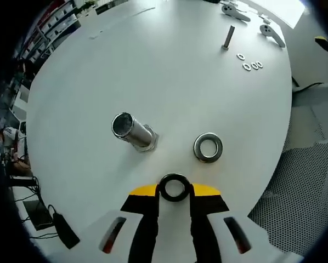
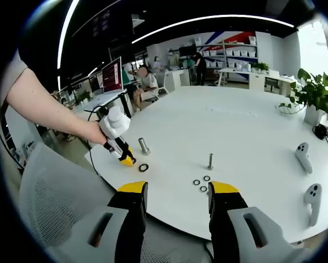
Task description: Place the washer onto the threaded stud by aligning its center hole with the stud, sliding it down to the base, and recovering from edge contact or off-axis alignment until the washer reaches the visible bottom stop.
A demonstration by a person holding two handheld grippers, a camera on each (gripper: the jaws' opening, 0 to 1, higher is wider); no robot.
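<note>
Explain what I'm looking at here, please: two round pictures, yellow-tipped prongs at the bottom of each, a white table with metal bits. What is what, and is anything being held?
No robot arm is involved: a person holds a two-jaw gripper in each hand, and a fisheye camera rides on each one.

The left gripper view looks down on the white table. The left gripper pinches a dark washer between its yellow tips. Ahead stand a large threaded stud and, beside it, a metal ring lying flat. Farther off are a thin bolt and small washers.

The right gripper view looks across the table from its edge. The right gripper is open and empty. The person's hand brings the left gripper in from the left, near the large stud.

Two white controllers lie to the right.
</note>
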